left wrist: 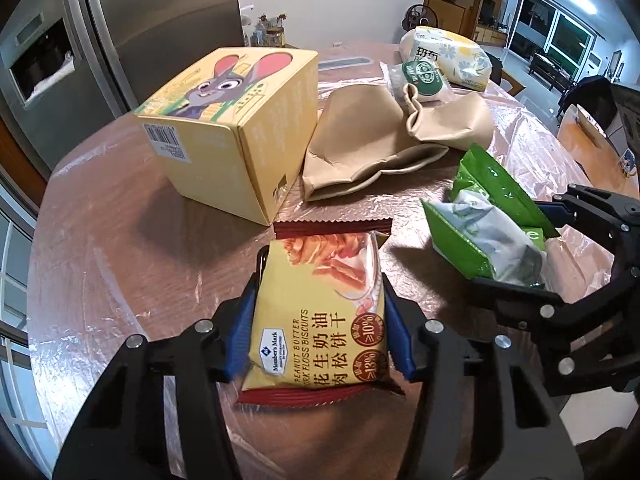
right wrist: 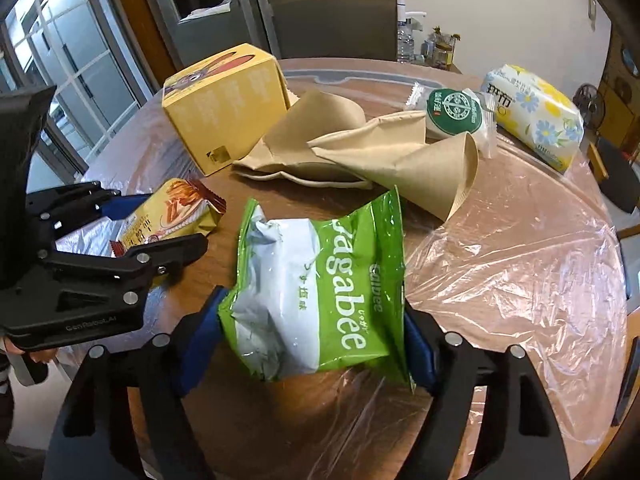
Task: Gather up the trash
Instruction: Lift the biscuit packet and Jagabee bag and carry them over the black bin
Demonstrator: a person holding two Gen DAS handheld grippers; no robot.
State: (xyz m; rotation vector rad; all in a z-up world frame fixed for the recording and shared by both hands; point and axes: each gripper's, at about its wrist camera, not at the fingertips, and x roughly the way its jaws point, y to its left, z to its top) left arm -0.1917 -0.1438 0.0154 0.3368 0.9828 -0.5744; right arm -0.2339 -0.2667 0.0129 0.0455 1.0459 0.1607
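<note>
On the left, my left tool (left wrist: 320,312) is pinching the yellow biscuit packet (left wrist: 320,312) by its sides, blue pads pressed into the wrapper, the packet just above the worktop (left wrist: 100,260) near its near edge. Beyond it, toward the far left edge, the yellow cartoon box (left wrist: 232,128) stands on the worktop, close enough that its near corner sits just past the packet's red crimped end. To the right of the box, around the middle of the worktop, lie crumpled brown paper bags (left wrist: 384,136), one rolled into a cone, touching the box's side. Behind them a round green-labelled snack in clear wrap (right wrist: 456,114) rests against the paper, and a floral tissue pack (right wrist: 536,114) lies toward the far right edge. Further right, my right tool (right wrist: 316,340) grips the green chip bag (right wrist: 320,292), pads pressed into both crumpled edges, the bag near the near edge beside the biscuit packet. Loose clear plastic sheeting (right wrist: 520,280) covers the worktop's right side. A steel fridge (left wrist: 140,20) stands beyond the far edge.
</note>
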